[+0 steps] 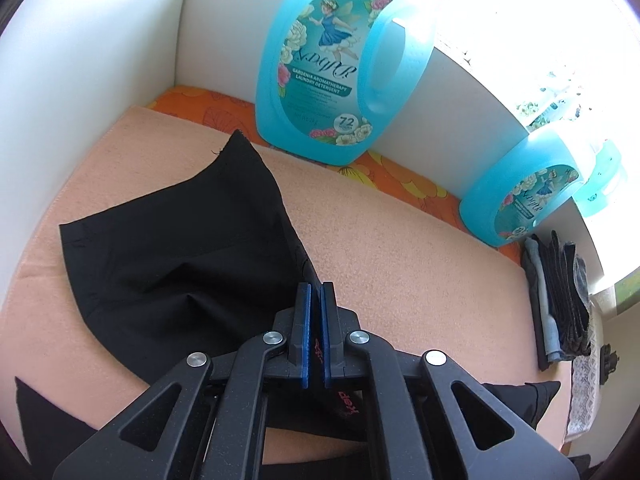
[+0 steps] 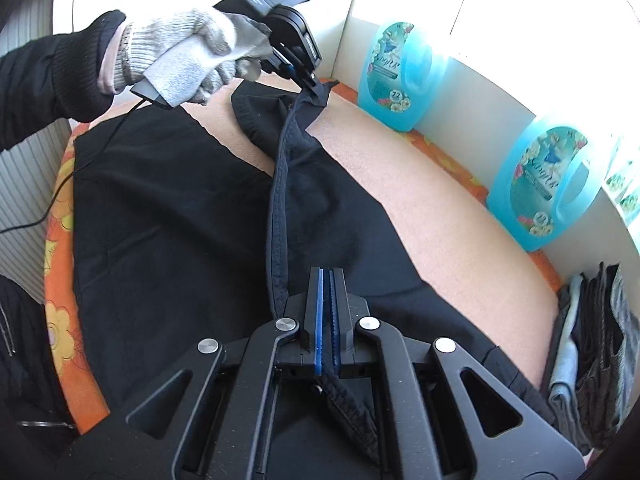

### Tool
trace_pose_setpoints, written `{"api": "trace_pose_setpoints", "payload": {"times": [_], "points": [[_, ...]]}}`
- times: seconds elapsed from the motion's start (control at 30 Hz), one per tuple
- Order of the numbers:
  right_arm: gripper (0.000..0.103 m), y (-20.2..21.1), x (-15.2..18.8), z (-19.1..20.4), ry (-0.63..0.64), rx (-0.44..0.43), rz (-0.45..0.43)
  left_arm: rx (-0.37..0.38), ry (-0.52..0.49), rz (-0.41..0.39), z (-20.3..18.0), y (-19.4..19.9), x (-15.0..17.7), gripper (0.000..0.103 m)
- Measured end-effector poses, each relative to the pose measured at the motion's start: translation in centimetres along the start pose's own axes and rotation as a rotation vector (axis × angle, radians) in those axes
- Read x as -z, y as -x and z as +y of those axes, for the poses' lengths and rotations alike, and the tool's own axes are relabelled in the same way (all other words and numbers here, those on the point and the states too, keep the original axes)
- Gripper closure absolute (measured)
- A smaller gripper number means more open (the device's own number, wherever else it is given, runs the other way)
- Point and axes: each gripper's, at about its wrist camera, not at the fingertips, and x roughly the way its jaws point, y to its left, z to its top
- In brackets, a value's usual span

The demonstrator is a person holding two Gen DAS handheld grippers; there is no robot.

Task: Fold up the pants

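Black pants (image 2: pixel 168 216) lie spread on a peach towel (image 2: pixel 420 184). My right gripper (image 2: pixel 328 272) is shut on a seamed edge of the pants, which runs taut away to my left gripper (image 2: pixel 314 84). The left gripper, held by a gloved hand (image 2: pixel 192 56), is shut on the far end of that edge and lifts it above the towel. In the left wrist view the left gripper (image 1: pixel 316 286) has its blue pads closed on the black cloth (image 1: pixel 180 240), which drapes down to the left.
Two blue detergent jugs (image 1: pixel 340 64) (image 1: pixel 524 188) stand along the white back wall. A stack of folded jeans (image 1: pixel 560 300) lies at the right. An orange flowered cloth (image 2: pixel 60 300) lies under the towel. A white side wall (image 1: pixel 80 100) is at the left.
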Motion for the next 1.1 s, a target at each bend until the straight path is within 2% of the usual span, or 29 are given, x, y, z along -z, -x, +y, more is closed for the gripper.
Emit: {"api": "trace_pose_setpoints", "payload": {"times": [0.07, 0.1, 0.13, 0.27, 0.37, 0.4, 0.43, 0.47, 0.5, 0.57, 0.6, 0.63, 0.77, 0.93, 1.1], "points": [[0.076, -0.1, -0.1, 0.2, -0.014, -0.047, 0.016, -0.003, -0.008, -0.031, 0.0, 1.2, -0.1, 0.100], [0.045, -0.3, -0.1, 0.6, -0.007, -0.062, 0.015, -0.005, -0.015, -0.047, 0.0, 1.8, -0.1, 0.100], [0.032, -0.6, 0.0, 1.1, 0.006, -0.065, 0.011, -0.009, -0.020, -0.057, 0.3, 2.4, 0.0, 0.100], [0.032, -3.7, -0.3, 2.9, 0.079, -0.011, 0.076, -0.011, -0.020, -0.052, 0.8, 2.5, 0.3, 0.100], [0.041, -5.8, -0.4, 3.5, 0.123, 0.058, 0.104, 0.005, -0.002, -0.048, 1.1, 2.3, 0.3, 0.100], [0.061, -6.3, -0.4, 3.4, 0.128, 0.077, 0.110, 0.023, 0.004, -0.037, 1.2, 2.2, 0.3, 0.100], [0.095, -6.8, -0.5, 3.1, 0.117, 0.080, 0.125, 0.043, 0.005, -0.021, 1.0, 2.0, 0.3, 0.100], [0.100, -7.0, -0.6, 2.9, 0.088, 0.058, 0.131, 0.048, 0.007, -0.015, 0.8, 1.9, 0.3, 0.100], [0.099, -6.8, -0.6, 2.8, 0.063, 0.040, 0.122, 0.045, 0.003, -0.009, 0.5, 1.8, 0.2, 0.099], [0.099, -6.4, -0.8, 3.1, 0.074, 0.048, 0.109, 0.070, -0.016, 0.035, -0.3, 1.1, 0.1, 0.084], [0.099, -6.2, -0.6, 3.4, 0.088, 0.052, 0.104, 0.070, -0.022, 0.049, -0.7, 0.8, 0.1, 0.061], [0.099, -6.2, -0.5, 3.7, 0.096, 0.056, 0.102, 0.065, -0.029, 0.064, -1.2, 0.4, 0.0, 0.045], [0.099, -5.5, -0.2, 4.5, 0.131, 0.084, 0.078, 0.039, -0.049, 0.147, -2.9, -1.8, 0.2, 0.044], [0.099, -5.0, 0.3, 7.1, 0.267, 0.154, 0.058, -0.036, -0.109, 0.241, -4.9, -4.1, 0.9, 0.044], [0.100, -4.9, 0.9, 8.4, 0.336, 0.185, 0.041, -0.136, -0.231, 0.285, -6.8, -5.8, 1.7, 0.045]]}}
